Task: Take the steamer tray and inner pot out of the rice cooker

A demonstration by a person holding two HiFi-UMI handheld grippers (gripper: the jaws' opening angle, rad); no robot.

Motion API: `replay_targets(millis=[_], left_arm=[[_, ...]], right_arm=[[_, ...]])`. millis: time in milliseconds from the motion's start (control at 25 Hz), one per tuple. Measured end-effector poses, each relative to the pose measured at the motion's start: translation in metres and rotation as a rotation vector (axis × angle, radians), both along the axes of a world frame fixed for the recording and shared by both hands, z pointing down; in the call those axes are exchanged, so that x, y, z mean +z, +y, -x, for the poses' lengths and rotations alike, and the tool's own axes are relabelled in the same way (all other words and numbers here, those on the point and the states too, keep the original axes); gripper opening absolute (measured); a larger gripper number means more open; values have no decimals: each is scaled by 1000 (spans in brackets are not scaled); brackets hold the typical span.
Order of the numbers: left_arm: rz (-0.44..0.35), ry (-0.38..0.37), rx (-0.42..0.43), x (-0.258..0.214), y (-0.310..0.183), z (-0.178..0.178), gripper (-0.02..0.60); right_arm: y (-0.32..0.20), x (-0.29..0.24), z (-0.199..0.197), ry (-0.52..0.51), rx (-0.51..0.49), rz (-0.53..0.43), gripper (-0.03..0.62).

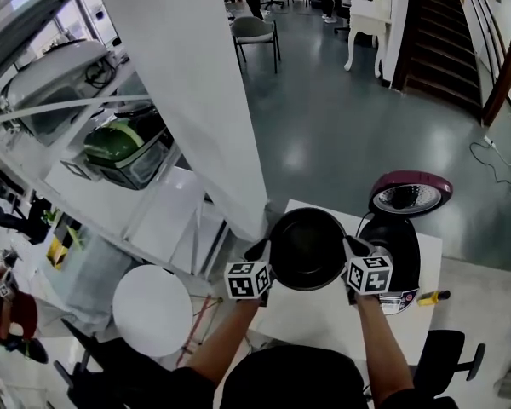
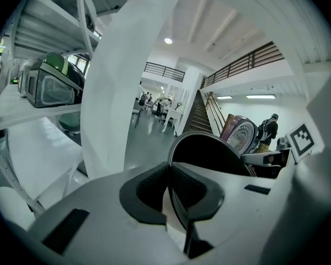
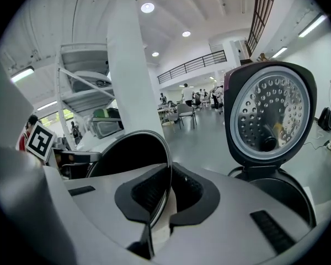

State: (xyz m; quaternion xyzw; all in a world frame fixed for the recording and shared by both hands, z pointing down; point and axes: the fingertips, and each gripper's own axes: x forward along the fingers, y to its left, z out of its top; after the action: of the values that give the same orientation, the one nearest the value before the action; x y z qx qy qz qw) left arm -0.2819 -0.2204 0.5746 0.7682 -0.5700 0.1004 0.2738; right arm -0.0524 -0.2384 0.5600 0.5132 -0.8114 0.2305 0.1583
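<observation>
The black inner pot [image 1: 307, 247] hangs over the white table [image 1: 324, 318], just left of the rice cooker [image 1: 406, 262]. My left gripper [image 1: 262, 250] is shut on the pot's left rim, my right gripper [image 1: 355, 247] on its right rim. In the left gripper view the rim [image 2: 209, 156] runs between the pads of the left gripper [image 2: 168, 189]. The right gripper view shows the pot [image 3: 129, 153] clamped in the right gripper [image 3: 168, 192], with the cooker's open lid [image 3: 270, 112] upright and its body [image 3: 284, 192] below. No steamer tray shows.
A broad white pillar [image 1: 187, 83] rises behind the table's left corner. Shelves with appliances [image 1: 119, 147] stand at the left, a white round top [image 1: 152, 309] below them. A small yellow-handled tool [image 1: 432, 296] lies by the cooker. A black chair [image 1: 447, 356] stands at the right.
</observation>
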Motion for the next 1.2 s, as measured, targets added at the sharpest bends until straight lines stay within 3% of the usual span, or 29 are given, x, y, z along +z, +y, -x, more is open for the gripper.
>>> replay_targets(millis=[640, 1200], left_arm=[[121, -16, 14, 67, 8, 24, 23], [245, -20, 38, 134, 9, 23, 23]], right_arm=[[11, 73, 24, 16, 7, 130, 17], [10, 143, 22, 61, 30, 243, 17]])
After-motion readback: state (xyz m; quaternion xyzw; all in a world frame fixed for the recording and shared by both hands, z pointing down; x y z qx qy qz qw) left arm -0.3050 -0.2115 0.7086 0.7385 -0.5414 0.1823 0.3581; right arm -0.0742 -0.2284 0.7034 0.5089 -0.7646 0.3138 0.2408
